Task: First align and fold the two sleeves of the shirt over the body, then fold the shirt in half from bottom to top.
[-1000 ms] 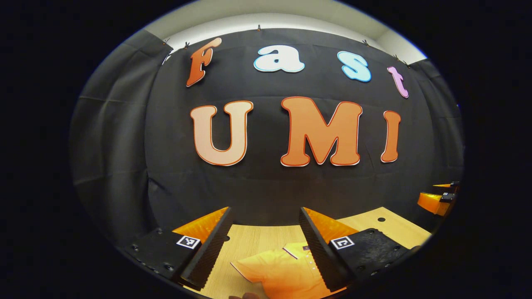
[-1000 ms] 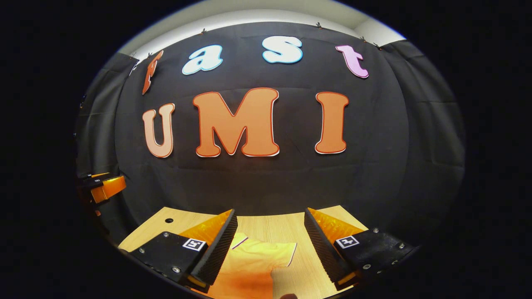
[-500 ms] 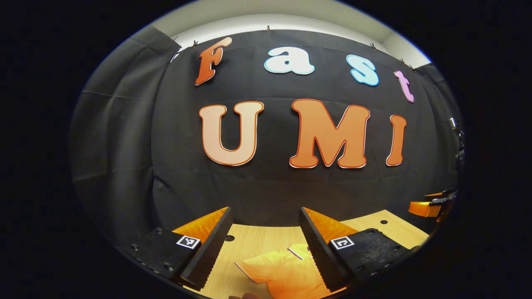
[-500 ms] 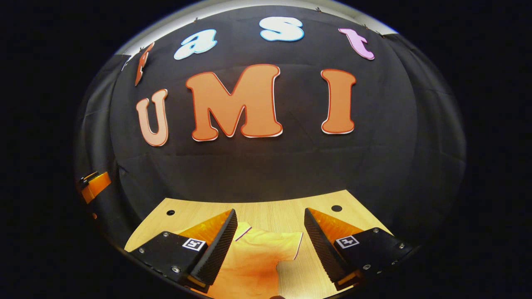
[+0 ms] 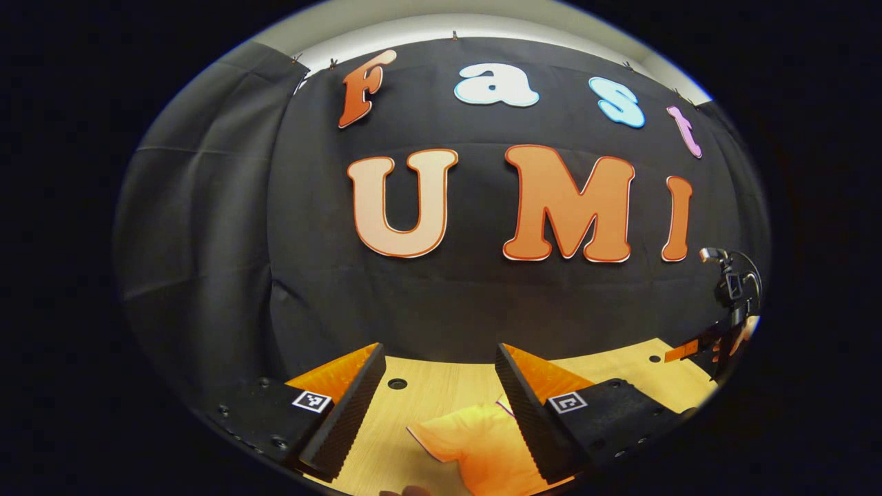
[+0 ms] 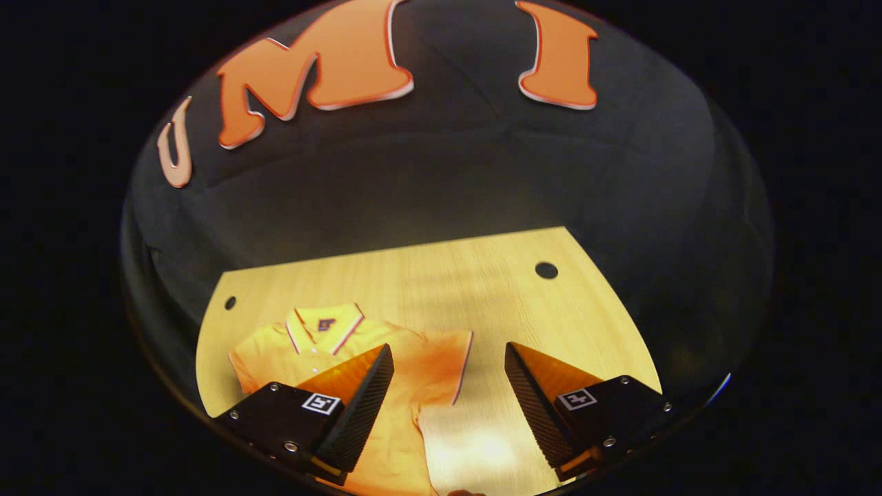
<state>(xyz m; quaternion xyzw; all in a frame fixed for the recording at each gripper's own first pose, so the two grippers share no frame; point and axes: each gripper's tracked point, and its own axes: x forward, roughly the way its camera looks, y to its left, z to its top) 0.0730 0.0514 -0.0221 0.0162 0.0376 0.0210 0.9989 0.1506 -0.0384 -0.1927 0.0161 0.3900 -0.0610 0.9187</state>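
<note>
Support surface: a light wood-grain table (image 6: 482,289) with round holes near its far corners, set against the black cloth wall. One item lies directly on it: an orange polo shirt (image 6: 310,348), spread flat toward the table's left part in the right gripper view, collar toward the wall, both short sleeves extended outward, unfolded.

Each tool (image 6: 448,396) has black screwed mounts with square white coded tags and ribbed wedge fingers.

Below your fingers, the table (image 6: 482,275) is pale, smooth wood grain; the shirt (image 6: 427,358) is soft matt cloth, and the wall (image 5: 207,241) behind is matt cloth.
</note>
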